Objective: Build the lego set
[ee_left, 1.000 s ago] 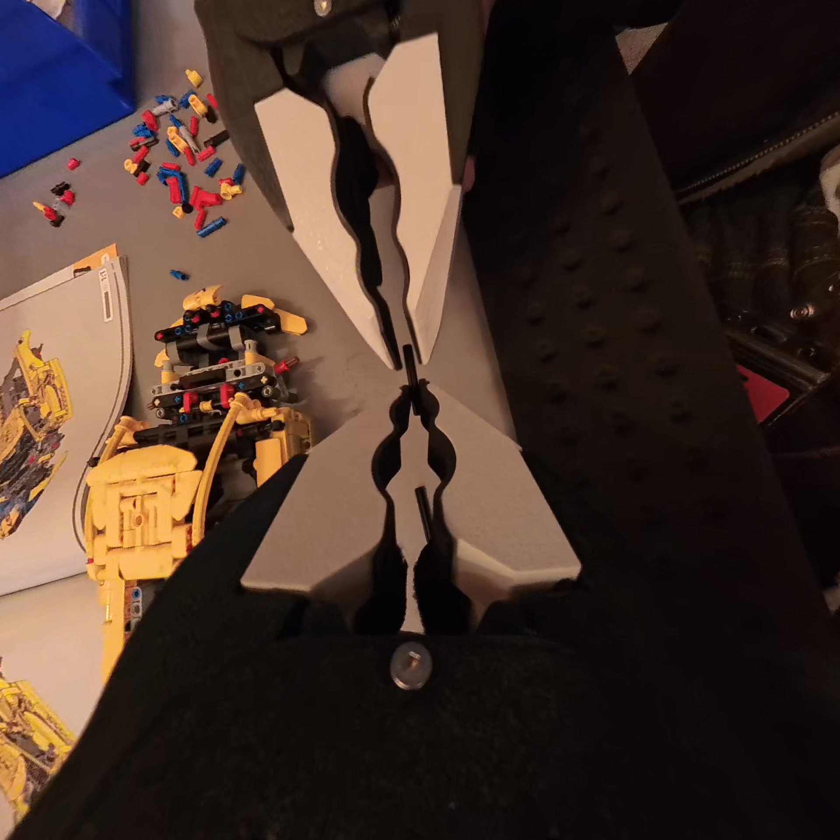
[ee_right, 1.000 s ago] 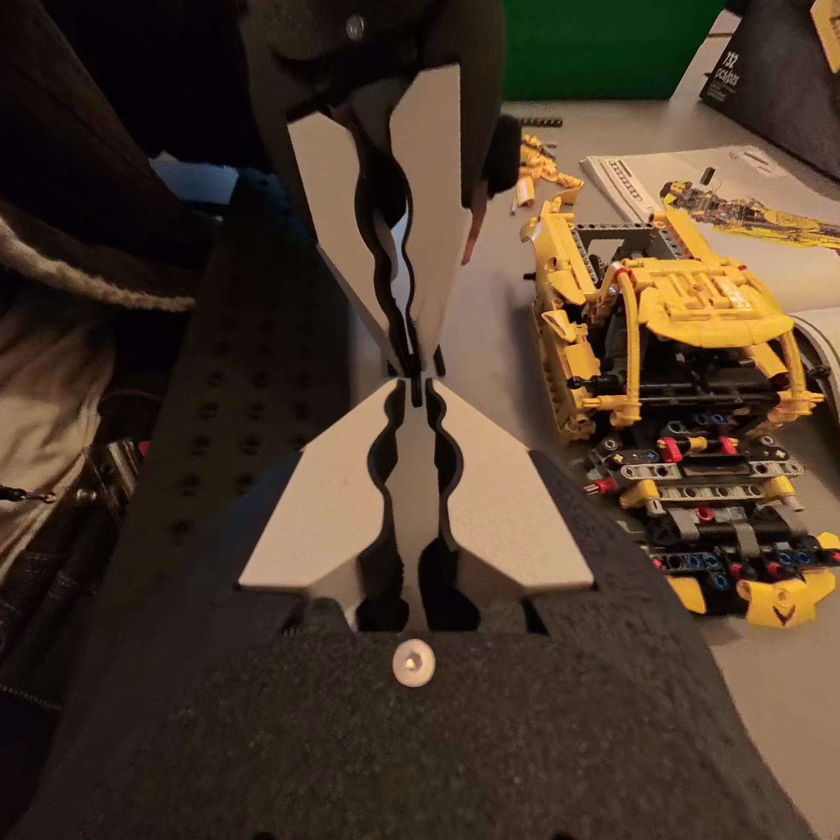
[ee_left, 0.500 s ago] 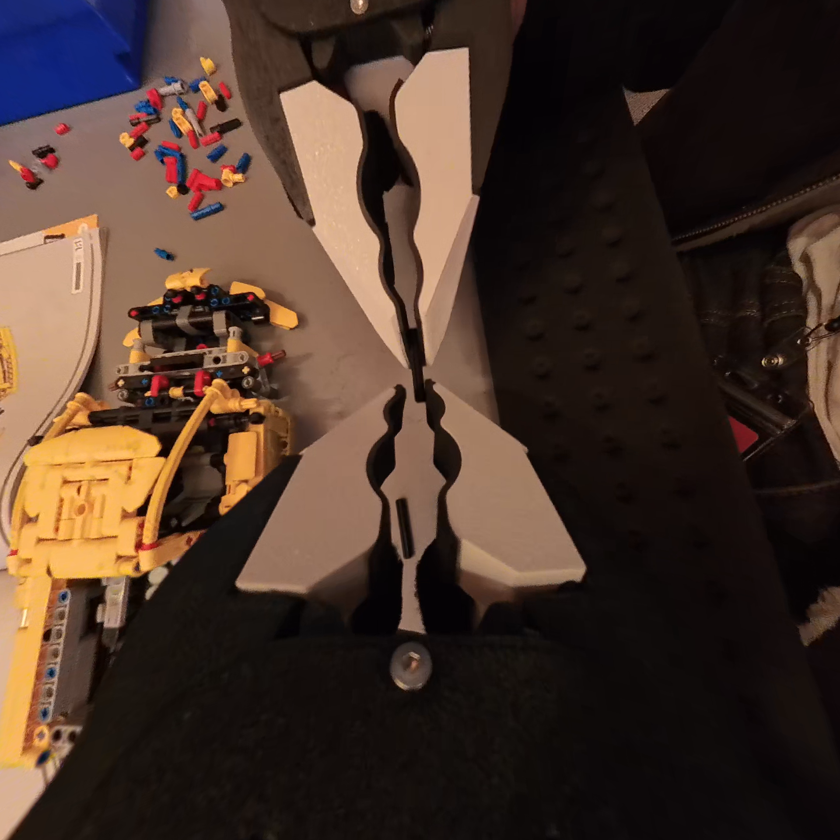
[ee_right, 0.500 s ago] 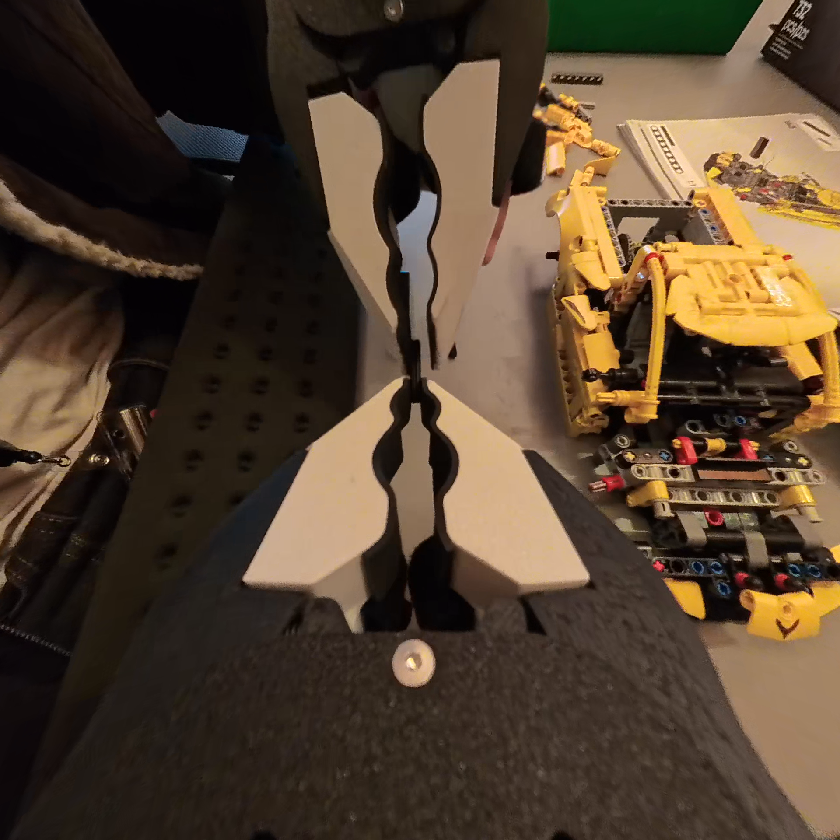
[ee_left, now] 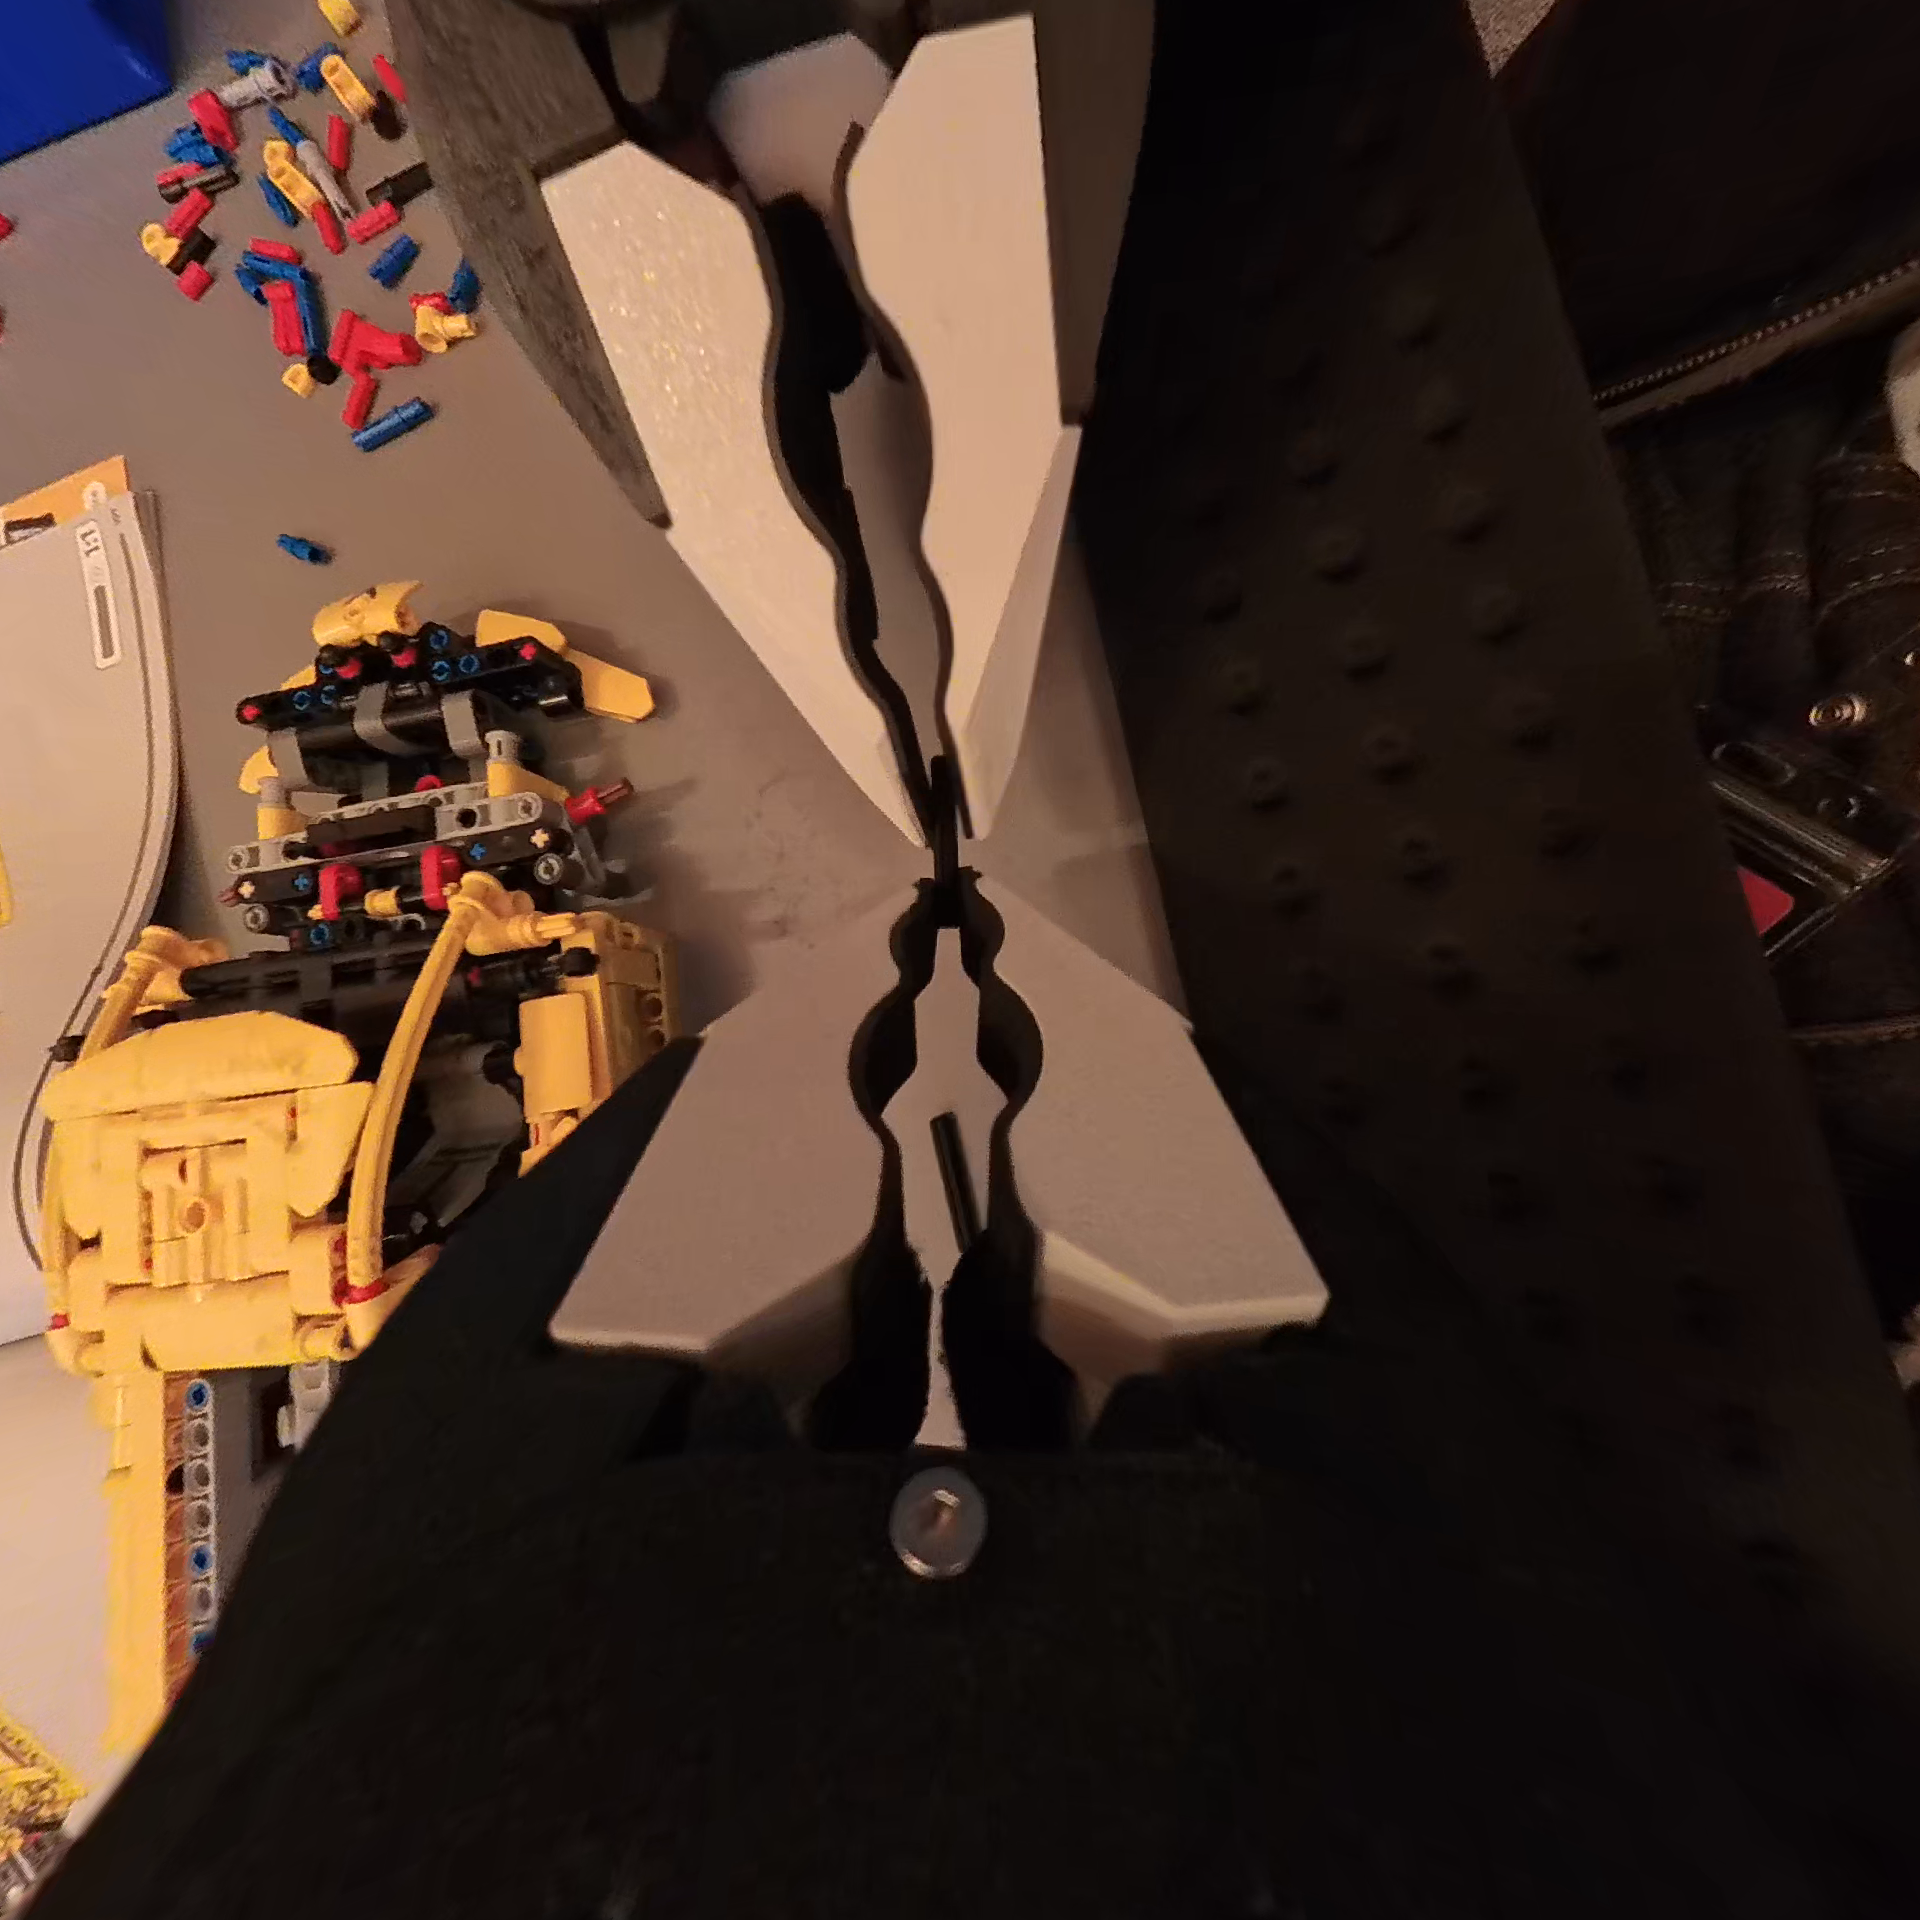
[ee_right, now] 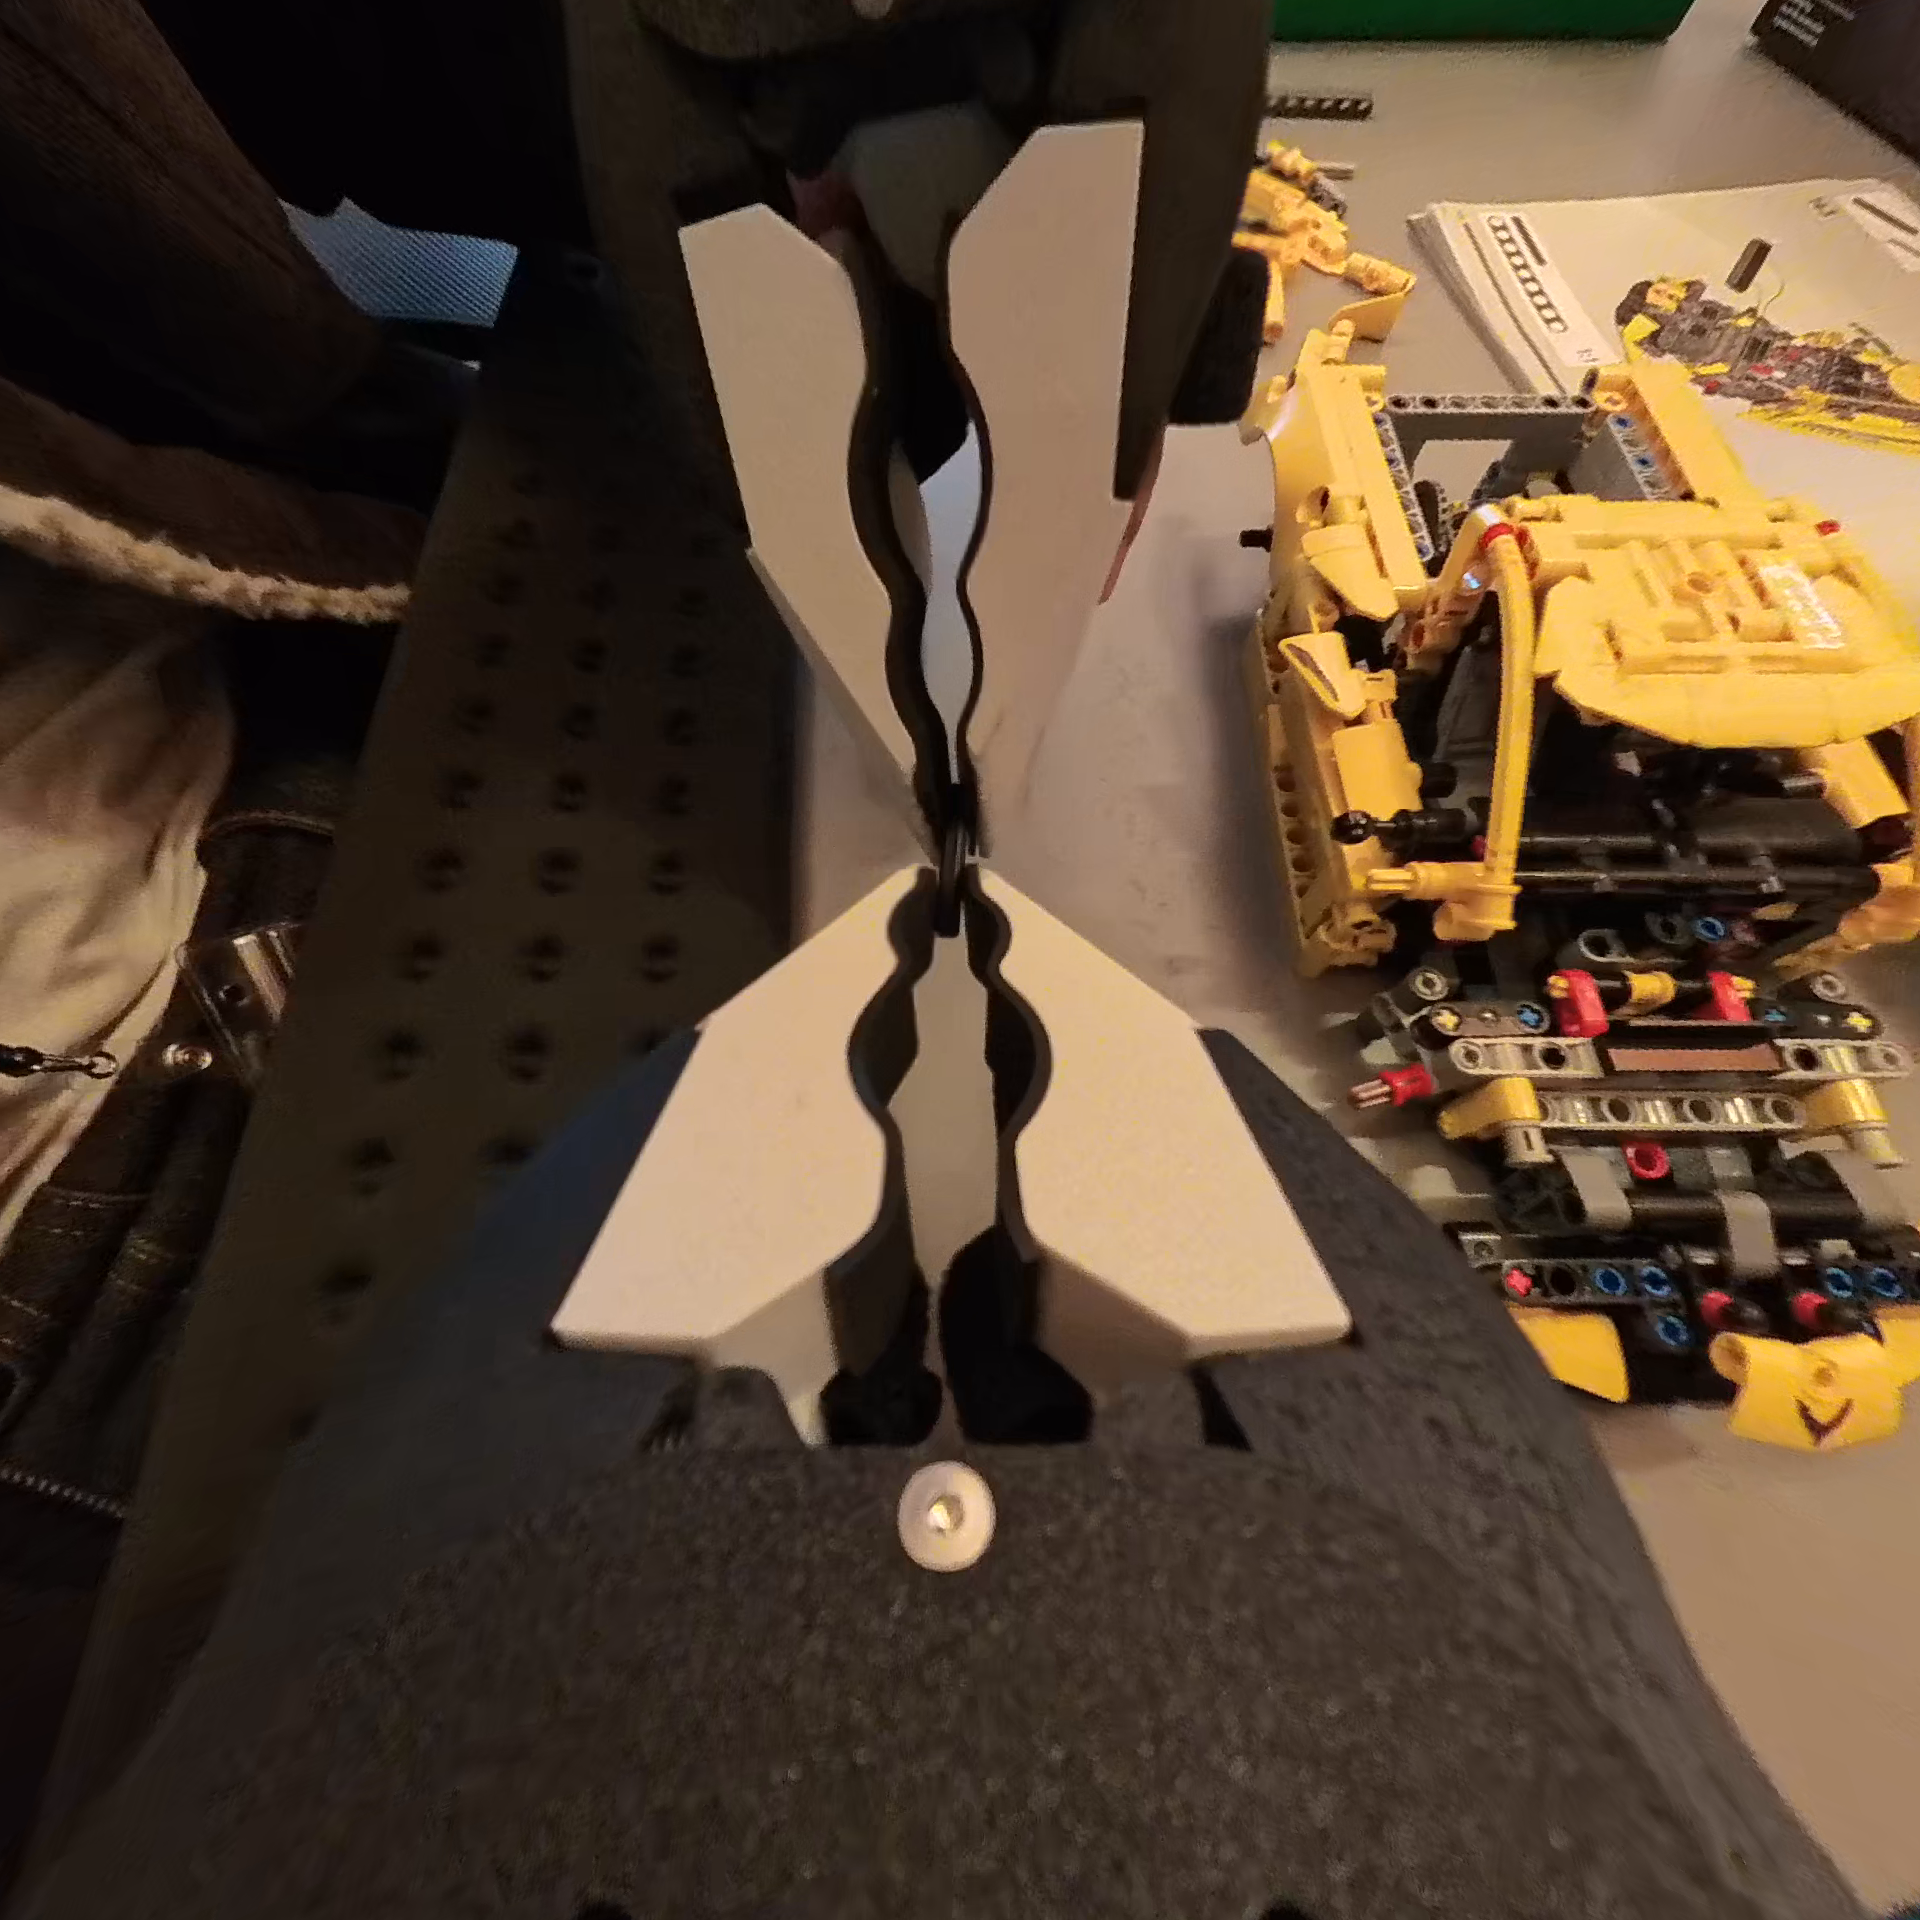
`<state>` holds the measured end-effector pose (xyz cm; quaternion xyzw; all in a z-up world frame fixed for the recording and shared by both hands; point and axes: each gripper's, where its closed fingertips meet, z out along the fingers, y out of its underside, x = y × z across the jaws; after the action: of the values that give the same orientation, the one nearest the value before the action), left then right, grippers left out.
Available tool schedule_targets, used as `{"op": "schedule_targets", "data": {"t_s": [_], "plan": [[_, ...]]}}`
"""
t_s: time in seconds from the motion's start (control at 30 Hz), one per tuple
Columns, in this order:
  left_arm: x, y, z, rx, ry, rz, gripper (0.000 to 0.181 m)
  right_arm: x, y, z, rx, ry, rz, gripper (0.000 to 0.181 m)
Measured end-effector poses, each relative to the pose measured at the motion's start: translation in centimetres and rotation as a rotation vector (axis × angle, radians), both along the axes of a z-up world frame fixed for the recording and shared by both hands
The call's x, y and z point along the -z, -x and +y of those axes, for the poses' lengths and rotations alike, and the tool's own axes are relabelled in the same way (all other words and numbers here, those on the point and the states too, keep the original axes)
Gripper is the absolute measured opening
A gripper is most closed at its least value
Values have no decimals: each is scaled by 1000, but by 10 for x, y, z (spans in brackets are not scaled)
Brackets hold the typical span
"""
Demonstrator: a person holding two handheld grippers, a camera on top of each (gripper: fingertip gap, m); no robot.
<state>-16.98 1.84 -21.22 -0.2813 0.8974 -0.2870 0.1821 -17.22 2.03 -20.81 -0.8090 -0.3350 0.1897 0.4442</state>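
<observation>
I hold my left gripper (ee_left: 943,896) and right gripper (ee_right: 948,902) tip to tip above the table, each pinching a small black piece (ee_left: 943,831), mating them before carrying them to the yellow lego vehicle (ee_right: 1590,790) alongside.

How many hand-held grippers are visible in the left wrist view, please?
2: the left hand-held gripper enters from the bottom, the right hand-held gripper from the top; their tips meet on a small black piece. None seems hidden.

Claw bodies (ee_right: 935,1714): rough matt black. Fingers (ee_left: 727,1174): smooth matt white. Model (ee_right: 1621,665): glossy plastic. Counter (ee_left: 582,582): smooth matt grey.
</observation>
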Motion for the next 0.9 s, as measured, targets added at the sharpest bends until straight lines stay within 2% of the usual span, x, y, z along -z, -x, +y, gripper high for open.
{"op": "schedule_targets", "data": {"t_s": [0.13, 0.23, 0.27, 0.3, 0.4, 0.5, 0.57, 0.77, 0.9], "plan": [[-1, -3, 0, -9, 1, 0, 4, -1, -4, 1, 14, -1, -35, 3], [-16, -14, 8, -82, 75, -51, 6, -12, -19, 5, 35, -47, -70, 3], [-23, -19, 18, -125, 91, -80, 23, -14, -33, 9, 60, -42, -116, 3], [-30, -25, 32, -183, 99, -107, 32, -17, -50, 14, 91, -33, -169, 3], [-46, -35, 87, -368, 120, -166, 45, -24, -90, 39, 134, -12, -253, 3], [-50, -34, 122, -505, 241, -181, 59, -5, -111, 64, 143, 49, -266, 2], [-44, -28, 128, -546, 313, -160, 60, 5, -114, 72, 143, 60, -273, 2], [-17, -30, 129, -576, 271, -146, 61, 11, -102, 76, 100, 49, -241, 3], [-8, -34, 127, -564, 222, -164, 49, 11, -100, 77, 93, 52, -174, 3]]}}
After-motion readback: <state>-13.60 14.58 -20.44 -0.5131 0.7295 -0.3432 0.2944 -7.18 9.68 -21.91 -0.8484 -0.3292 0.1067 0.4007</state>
